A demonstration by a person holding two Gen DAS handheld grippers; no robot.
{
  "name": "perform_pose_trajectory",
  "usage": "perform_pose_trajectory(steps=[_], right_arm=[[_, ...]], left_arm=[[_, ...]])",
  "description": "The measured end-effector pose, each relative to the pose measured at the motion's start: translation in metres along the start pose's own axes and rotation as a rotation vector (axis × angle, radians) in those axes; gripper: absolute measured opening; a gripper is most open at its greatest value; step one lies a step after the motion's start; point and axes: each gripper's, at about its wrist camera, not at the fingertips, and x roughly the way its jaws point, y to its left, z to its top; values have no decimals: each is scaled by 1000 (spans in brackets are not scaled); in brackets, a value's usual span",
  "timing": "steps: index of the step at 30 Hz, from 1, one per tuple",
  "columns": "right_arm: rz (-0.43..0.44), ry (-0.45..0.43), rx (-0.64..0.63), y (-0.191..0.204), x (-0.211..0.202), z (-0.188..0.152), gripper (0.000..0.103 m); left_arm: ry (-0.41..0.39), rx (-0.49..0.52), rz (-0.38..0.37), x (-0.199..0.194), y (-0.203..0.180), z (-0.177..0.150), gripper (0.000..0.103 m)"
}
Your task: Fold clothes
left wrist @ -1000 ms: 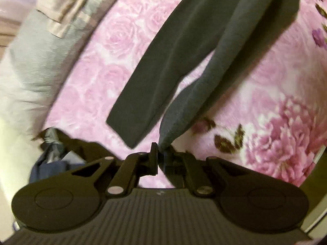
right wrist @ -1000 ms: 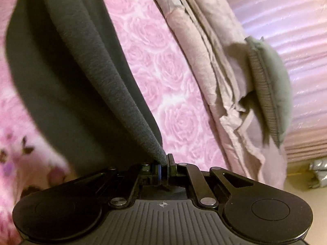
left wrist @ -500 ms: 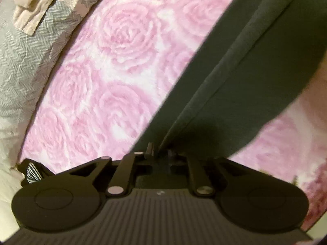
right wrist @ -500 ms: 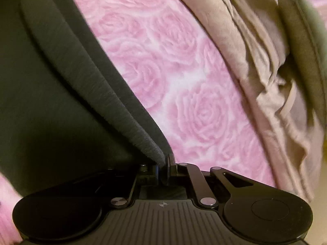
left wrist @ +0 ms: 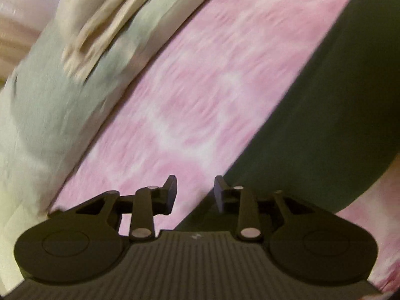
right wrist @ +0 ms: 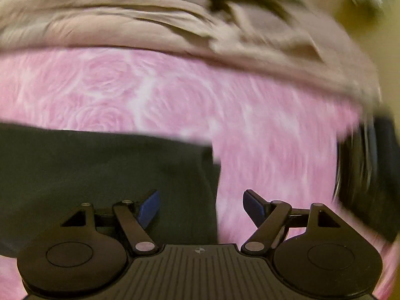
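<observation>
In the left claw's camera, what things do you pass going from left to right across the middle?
Grey blanket → pink rose sheet → dark garment.

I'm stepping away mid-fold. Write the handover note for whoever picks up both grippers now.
Left hand-held gripper: open, jaws just opened, nothing between them.
Right hand-held gripper: open wide, jaws just opened, empty.
Dark garment: released, lying flat on the pink rose bedspread; a beige blanket is bunched beyond it.
Done: garment laid down.
Left: whether more folds are needed cannot be told from these blurred views; check, then tidy.
</observation>
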Motion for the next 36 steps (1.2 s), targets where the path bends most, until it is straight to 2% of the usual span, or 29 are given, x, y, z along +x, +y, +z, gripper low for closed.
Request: perform_pose_trajectory(steps=[3, 7, 11, 14, 17, 20, 22, 24, 26, 30, 32, 36], right_arm=[[66, 47, 251, -25, -5, -34, 77], [209, 59, 632, -54, -3, -90, 77], [346, -2, 891, -64, 12, -127, 76], [420, -87, 1057, -68, 24, -142, 76], [432, -162, 1131, -72, 32, -143, 76], [434, -174, 1217, -78, 42, -144, 35], [457, -151, 1273, -87, 49, -148, 28], [472, -156, 1220, -100, 41, -147, 21], [476, -167, 1174, -115, 27, -145, 20], [392, -196, 1173, -154, -4, -164, 20], [356, -161, 1163, -172, -7, -178, 20], [370, -121, 1152, -181, -4, -200, 21]], left_arm=[[-103, 57, -73, -22, -54, 25, 30], [-242, 104, -239, -52, -133, 63, 34], [-340, 145, -340, -74, -202, 103, 40], [-356, 201, -380, -76, -242, 133, 41], [-352, 197, -402, -74, -264, 163, 41], [-342, 217, -398, -74, -278, 189, 41], [-337, 245, -392, -74, -285, 207, 41], [-344, 282, -389, -76, -291, 225, 41], [-363, 305, -398, -81, -297, 241, 41], [-408, 301, -463, -90, -308, 281, 41], [-427, 292, -510, -90, -316, 307, 41], [-427, 257, -601, -74, -341, 370, 42]])
